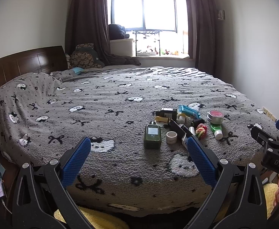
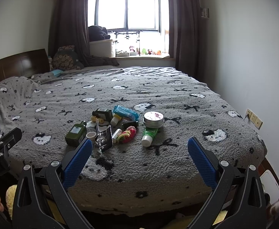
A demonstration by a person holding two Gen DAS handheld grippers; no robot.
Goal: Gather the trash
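We hold both grippers over the near edge of the bed (image 2: 177, 99), and the left gripper (image 1: 138, 145) and right gripper (image 2: 139, 146) each stand with their blue pads spread wide and nothing between them. The clutter sits in a loose heap on the grey fleece blanket (image 1: 82, 114), near the foot of the bed and well ahead of our fingertips. At its left lies a dark green bottle (image 2: 76, 133) on its side with a pale label, and just beside it a small white tape roll (image 1: 171, 137). A torn black wrapper (image 2: 103, 137) stands crumpled at the front, touching the tangle of pink and yellow hair ties (image 2: 127, 133). Behind them lie a second dark bottle (image 2: 102, 113) and a blue tissue pack (image 2: 126, 112). To the right a round metal tin (image 2: 153, 119) rests against a green tube (image 2: 149, 134) with a white cap. A few smaller tubes in the middle of the heap are, we think, cosmetics, though they are too small to tell.
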